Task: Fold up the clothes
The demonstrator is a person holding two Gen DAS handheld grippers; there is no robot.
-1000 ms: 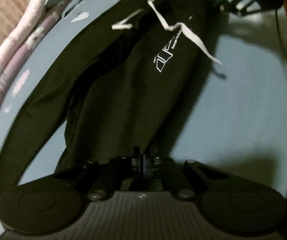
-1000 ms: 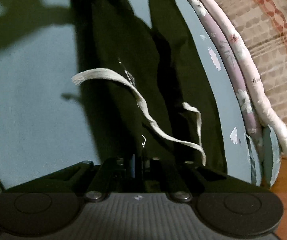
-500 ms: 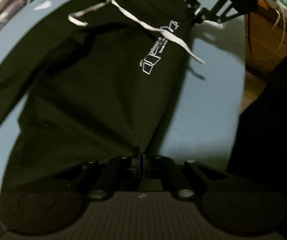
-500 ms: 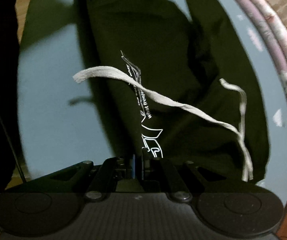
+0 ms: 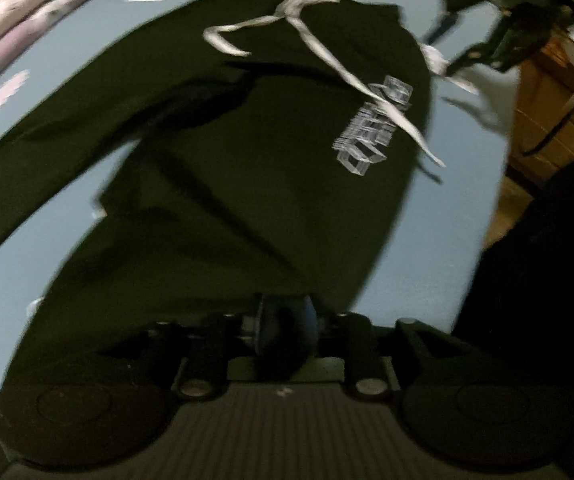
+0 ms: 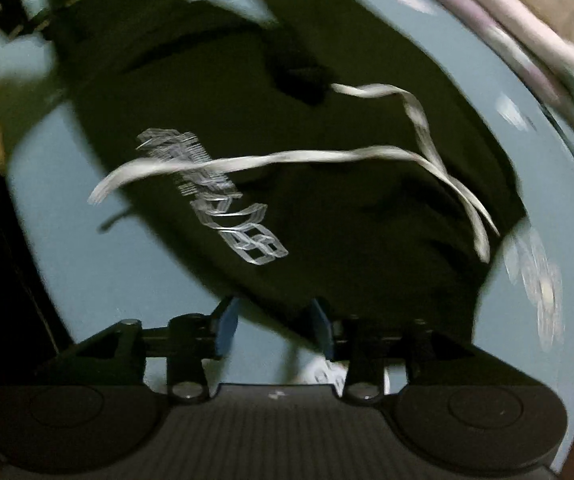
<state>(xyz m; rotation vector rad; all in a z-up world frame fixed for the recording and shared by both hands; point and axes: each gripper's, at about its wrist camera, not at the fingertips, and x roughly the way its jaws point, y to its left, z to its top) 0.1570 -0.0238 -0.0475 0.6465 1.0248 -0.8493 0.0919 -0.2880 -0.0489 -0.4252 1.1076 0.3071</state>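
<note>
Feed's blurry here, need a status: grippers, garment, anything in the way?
Left gripper and right gripper just opening, nothing pinched. Black drawstring hooded sweatshirt lying on the light blue bedsheet, not yet folded. White drawstrings loose across the chest print.

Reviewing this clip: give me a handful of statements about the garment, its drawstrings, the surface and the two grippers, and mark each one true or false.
1. The black hoodie lies on a light blue sheet. True.
2. The hoodie's drawstrings are red. False: they are white.
3. The right gripper is clamped on the fabric. False: its jaws have just been opening, and the blue pads stand apart at the hoodie's edge without pressing it.
4. A white printed logo shows on the hoodie, with one drawstring crossing it. True.
5. The hoodie is already folded into a neat square. False: it lies spread out with a sleeve stretched to the side.
6. The left gripper has its jaws slightly parted; they have just been opening. True.
</note>
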